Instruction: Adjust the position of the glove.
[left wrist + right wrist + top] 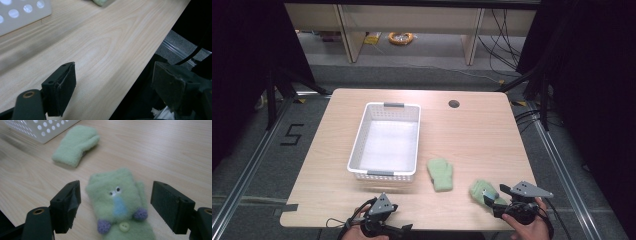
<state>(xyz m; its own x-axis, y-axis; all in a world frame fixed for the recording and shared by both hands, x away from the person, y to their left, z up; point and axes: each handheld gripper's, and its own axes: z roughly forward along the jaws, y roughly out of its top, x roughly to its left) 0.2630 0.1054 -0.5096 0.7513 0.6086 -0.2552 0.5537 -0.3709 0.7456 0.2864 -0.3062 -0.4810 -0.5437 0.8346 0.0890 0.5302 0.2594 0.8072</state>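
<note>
A plain green mitten (440, 173) (75, 145) lies flat on the wooden table (472, 135), just right of a white perforated basket (357, 140). A second green mitten (482, 191) (117, 202), with a stitched face, purple dots and a button, lies near the front edge. My right gripper (494, 196) (116, 191) is open, its jaws standing either side of this mitten without touching it. At the table's front edge my left gripper (387, 212) (115, 72) is open with nothing between its jaws; one jaw is over the wood, the other past the edge.
The basket (42, 127) (22, 12) holds nothing that I can see. A round cable hole (454, 104) sits at the back right of the table. Desk legs and cables stand on the floor behind.
</note>
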